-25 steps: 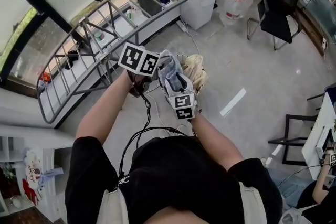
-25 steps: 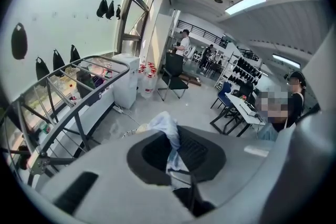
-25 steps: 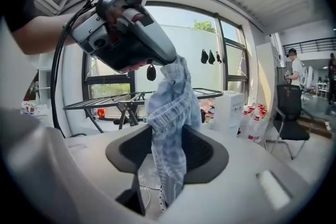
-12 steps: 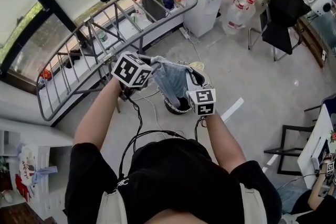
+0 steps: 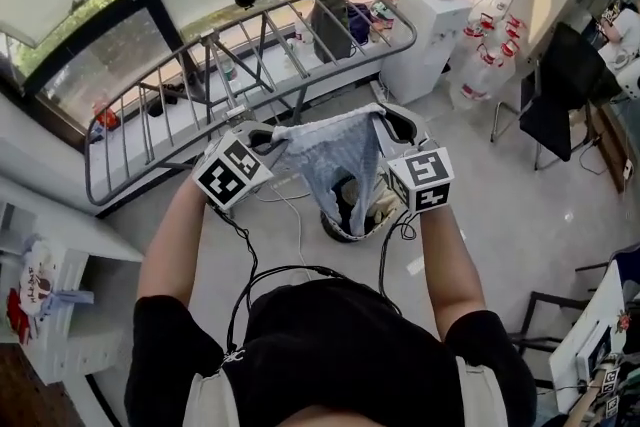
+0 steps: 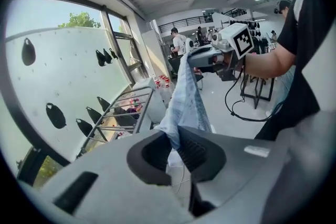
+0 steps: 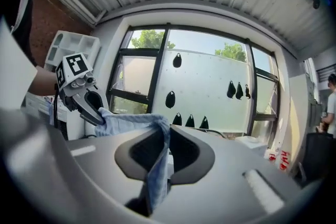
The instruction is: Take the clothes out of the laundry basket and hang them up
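Observation:
A light blue garment (image 5: 335, 160) hangs stretched between my two grippers, above the laundry basket (image 5: 340, 229) on the floor. My left gripper (image 5: 262, 137) is shut on the garment's left edge; in the left gripper view the cloth (image 6: 186, 97) runs up out of the pinched jaws toward the right gripper (image 6: 202, 57). My right gripper (image 5: 392, 122) has just been closing and is shut on the right edge, with the cloth (image 7: 131, 123) pinched between its pads and leading across to the left gripper (image 7: 94, 107). More clothes lie in the basket.
A metal drying rack (image 5: 250, 65) stands just beyond the grippers, by the window. A white water dispenser (image 5: 428, 20), water bottles (image 5: 490, 55) and a black chair (image 5: 560, 85) are at the right. A white shelf (image 5: 40, 315) is at the left. Cables trail on the floor.
Both grippers have risen from the basket and moved apart. The garment, bunched between them before, now hangs spread out. The right gripper has taken hold of its edge.

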Demonstrator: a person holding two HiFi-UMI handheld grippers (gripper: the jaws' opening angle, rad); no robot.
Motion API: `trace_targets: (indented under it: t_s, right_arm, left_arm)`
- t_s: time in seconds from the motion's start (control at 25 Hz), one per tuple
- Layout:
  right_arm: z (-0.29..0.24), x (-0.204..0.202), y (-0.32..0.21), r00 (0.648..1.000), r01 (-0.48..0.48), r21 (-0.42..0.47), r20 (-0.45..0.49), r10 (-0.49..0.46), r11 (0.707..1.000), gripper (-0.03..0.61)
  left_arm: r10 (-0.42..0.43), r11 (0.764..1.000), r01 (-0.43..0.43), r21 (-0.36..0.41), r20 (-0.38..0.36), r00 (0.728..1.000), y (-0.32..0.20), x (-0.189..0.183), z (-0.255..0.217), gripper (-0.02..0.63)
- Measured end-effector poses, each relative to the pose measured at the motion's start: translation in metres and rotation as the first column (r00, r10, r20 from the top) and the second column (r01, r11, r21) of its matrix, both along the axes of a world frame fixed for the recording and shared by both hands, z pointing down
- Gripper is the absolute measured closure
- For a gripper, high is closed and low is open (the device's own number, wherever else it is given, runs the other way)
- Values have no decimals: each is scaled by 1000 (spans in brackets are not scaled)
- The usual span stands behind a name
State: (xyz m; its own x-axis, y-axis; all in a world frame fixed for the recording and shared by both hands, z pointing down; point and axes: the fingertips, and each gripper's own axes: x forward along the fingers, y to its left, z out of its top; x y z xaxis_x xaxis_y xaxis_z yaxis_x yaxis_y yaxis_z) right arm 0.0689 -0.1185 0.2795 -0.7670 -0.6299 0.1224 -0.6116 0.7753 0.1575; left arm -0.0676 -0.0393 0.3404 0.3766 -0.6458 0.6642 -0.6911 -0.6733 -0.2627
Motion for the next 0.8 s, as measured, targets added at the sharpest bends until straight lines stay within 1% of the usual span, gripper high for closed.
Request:
trace_targets:
  t_s: [0.08, 0.16, 0.28, 0.4, 0.52, 0.72, 0.8]
  right_arm:
    - [-20, -20, 2, 998, 64, 42, -24, -63, 997, 535]
    - [-35, -43, 4, 992, 126, 78, -42, -123, 989, 535]
    - [-55, -83, 10, 976, 217, 128, -43, -214, 968, 535]
    - [-71, -119, 20, 954, 299, 157, -30, -298, 941, 535]
    - [-81, -153, 31, 926, 376, 183, -36, -377, 908, 535]
    - [-93, -202, 54, 874, 482, 216, -47, -484, 849, 534]
    - [-101, -220, 64, 852, 516, 232, -46, -521, 824, 534]
  left_arm:
    - [-46, 997, 46, 57, 2, 999, 5, -15, -16, 588]
    - [-99, 986, 94, 135, 32, 995, 9, -33, -33, 588]
    - [-196, 954, 170, 247, 84, 977, 15, -65, -58, 588]
    - [-293, 914, 257, 314, 73, 953, 27, -97, -80, 588]
    - [-376, 873, 328, 362, 70, 924, 47, -129, -96, 588]
    - [-498, 812, 399, 426, 149, 854, 84, -171, -113, 586]
    - [-536, 788, 427, 443, 154, 830, 98, -185, -121, 586]
